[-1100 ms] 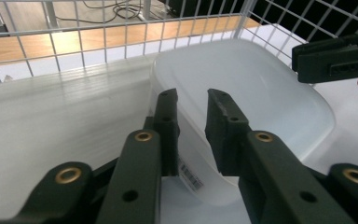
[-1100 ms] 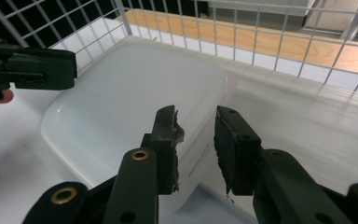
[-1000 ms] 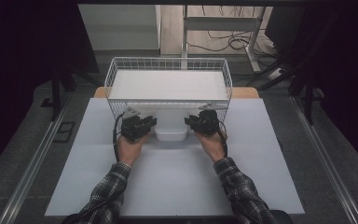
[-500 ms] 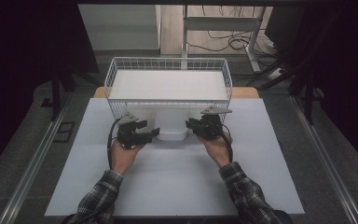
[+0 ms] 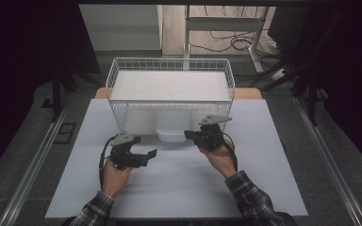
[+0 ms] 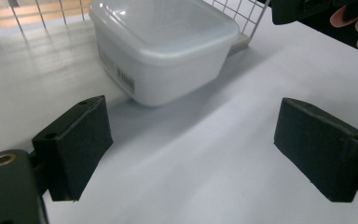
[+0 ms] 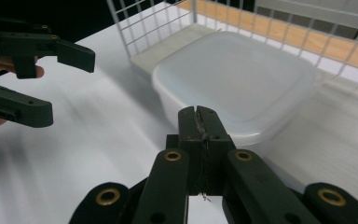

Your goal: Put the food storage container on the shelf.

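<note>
Left tongs (image 5: 152, 153) pulled back, spread; container (image 5: 171, 133) edge free.

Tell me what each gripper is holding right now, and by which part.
Nothing is held. The left gripper is open above the bare table; the right gripper is shut on nothing, just short of the plastic container.

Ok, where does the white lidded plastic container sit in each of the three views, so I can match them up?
High view: the container sits mid-picture on the white table, just under the wire basket's front edge.
Left gripper view: container at top centre, barcode label on its near side.
Right gripper view: container at centre right, beyond the closed jaws.
Shared landmark: the wire basket's white grid right behind the container.
</note>
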Tool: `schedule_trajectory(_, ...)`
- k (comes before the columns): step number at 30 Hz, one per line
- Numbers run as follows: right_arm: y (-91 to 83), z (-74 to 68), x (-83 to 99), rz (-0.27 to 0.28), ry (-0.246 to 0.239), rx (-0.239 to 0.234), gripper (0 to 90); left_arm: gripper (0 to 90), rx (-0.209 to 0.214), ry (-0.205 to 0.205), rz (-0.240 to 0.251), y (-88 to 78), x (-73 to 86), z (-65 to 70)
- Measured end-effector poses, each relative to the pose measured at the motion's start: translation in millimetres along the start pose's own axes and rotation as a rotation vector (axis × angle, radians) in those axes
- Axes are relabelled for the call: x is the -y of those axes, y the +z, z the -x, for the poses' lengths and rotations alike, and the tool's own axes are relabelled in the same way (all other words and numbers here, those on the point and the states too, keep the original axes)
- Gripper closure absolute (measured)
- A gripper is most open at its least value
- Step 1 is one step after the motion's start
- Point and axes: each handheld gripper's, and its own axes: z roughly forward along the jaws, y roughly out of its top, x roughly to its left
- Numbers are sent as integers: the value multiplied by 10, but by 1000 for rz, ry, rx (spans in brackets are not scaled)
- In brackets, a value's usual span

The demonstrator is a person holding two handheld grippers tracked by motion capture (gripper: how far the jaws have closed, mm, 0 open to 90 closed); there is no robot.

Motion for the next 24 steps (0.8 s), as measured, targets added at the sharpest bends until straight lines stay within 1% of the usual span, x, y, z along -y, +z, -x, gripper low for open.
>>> schedule_trajectory(1,22,-36,12,-12,-8,-9,885,104,10,3,-14,-31,34,8)
schedule_trajectory(4,55,-63,31,-24,-19,-20,885,103,4,12,-26,-56,68,30)
schedule_trajectory(5,93,-86,56,-36,-22,-30,884,105,6,13,-49,-71,109,54)
schedule_trajectory(6,114,-98,69,-43,-22,-34,884,105,6,13,-49,-71,109,54)
schedule_trajectory(7,137,-109,82,-48,-24,-36,883,105,4,18,-76,-77,154,82)
schedule_trajectory(8,158,-119,93,-53,-26,-39,883,105,4,18,-76,-77,154,82)
schedule_trajectory(9,180,-128,102,-56,-27,-45,882,105,18,8,-96,-80,190,96)
schedule_trajectory(10,201,-138,111,-60,-30,-48,882,109,32,-5,-104,-83,204,93)
schedule_trajectory(11,224,-149,118,-63,-32,-49,883,109,47,-22,-106,-88,215,92)
schedule_trajectory(12,246,-160,125,-66,-31,-53,883,110,47,-22,-106,-88,215,92)
schedule_trajectory(13,268,-169,133,-70,-33,-56,882,108,59,-40,-110,-99,227,88)
schedule_trajectory(14,293,-176,140,-73,-39,-57,883,93,60,-45,-114,-104,228,88)
schedule_trajectory(18,383,-193,154,-87,-39,-58,879,50,52,-46,-114,-120,216,95)
schedule_trajectory(22,445,-173,134,-85,-43,-51,878,53,52,-48,-105,-132,207,104)
schedule_trajectory(24,505,-129,116,-90,-30,-43,874,47,57,-51,-118,-119,207,105)
